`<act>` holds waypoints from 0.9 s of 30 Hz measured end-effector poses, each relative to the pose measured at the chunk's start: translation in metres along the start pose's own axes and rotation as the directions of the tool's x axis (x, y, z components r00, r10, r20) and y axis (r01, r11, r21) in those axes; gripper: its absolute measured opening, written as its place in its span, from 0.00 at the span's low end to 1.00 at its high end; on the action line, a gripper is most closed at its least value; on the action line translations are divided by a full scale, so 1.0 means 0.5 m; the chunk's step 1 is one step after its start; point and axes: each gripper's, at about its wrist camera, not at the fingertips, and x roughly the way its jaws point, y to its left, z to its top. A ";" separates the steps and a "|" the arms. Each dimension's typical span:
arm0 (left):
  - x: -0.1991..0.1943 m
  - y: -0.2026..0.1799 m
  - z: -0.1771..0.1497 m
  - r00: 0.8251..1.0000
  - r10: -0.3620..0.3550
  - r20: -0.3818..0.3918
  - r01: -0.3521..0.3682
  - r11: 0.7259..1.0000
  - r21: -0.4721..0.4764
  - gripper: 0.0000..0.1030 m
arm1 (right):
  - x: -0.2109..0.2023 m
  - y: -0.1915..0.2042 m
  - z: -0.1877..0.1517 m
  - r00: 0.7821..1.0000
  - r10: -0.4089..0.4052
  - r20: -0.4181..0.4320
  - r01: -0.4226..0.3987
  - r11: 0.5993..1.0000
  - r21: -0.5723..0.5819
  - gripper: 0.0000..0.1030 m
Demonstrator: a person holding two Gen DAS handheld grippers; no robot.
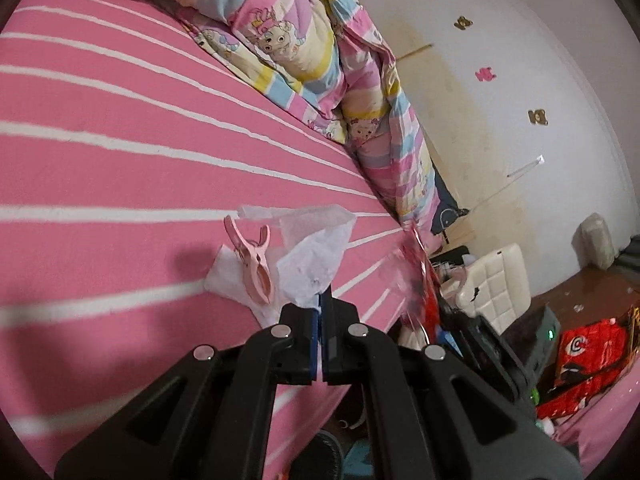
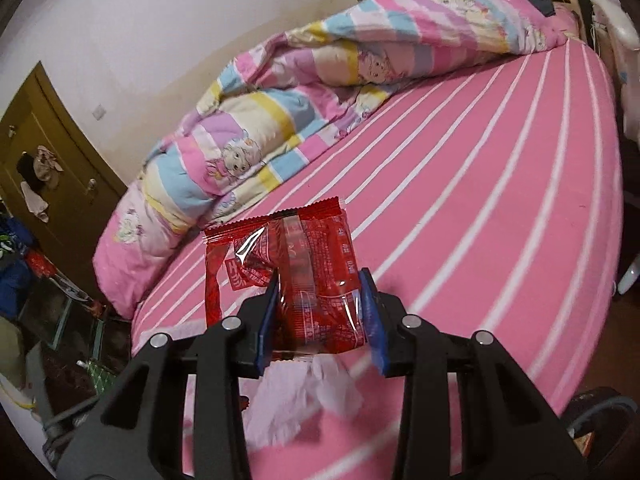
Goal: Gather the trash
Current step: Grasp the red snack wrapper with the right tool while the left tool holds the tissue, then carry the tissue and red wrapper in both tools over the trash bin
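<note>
My left gripper (image 1: 321,300) is shut on a crumpled white tissue (image 1: 316,256) and holds it just above the pink striped bed (image 1: 120,152). Another white tissue (image 1: 232,280) lies on the bed beside it, with a pink clothes peg (image 1: 252,258) on top. My right gripper (image 2: 322,292) is shut on a red snack wrapper (image 2: 288,272) and holds it above the bed (image 2: 480,200). The wrapper also shows blurred at the bed's edge in the left wrist view (image 1: 416,264). A white tissue (image 2: 312,400) shows blurred below my right gripper.
A rumpled pastel cartoon quilt (image 1: 304,52) lies along the wall side of the bed, also in the right wrist view (image 2: 280,108). A white padded chair (image 1: 496,284) and red packaging (image 1: 592,360) stand on the floor beyond the bed. A brown door (image 2: 48,152) is far left.
</note>
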 end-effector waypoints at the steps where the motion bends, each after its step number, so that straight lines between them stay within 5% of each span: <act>1: -0.011 -0.006 -0.009 1.000 -0.002 0.002 0.002 1.000 -0.008 0.00 | -0.037 -0.006 -0.008 1.000 -0.010 0.008 0.010 1.000 -0.015 0.37; 16: -0.094 -0.222 -0.210 0.996 -0.049 -0.073 0.056 0.994 0.096 0.00 | -0.350 -0.139 -0.128 0.999 -0.040 0.009 0.039 0.998 0.057 0.37; 27: -0.052 -0.357 -0.410 0.970 -0.070 -0.234 0.122 0.969 0.215 0.00 | -0.527 -0.255 -0.226 0.994 -0.105 -0.007 0.106 0.992 0.066 0.37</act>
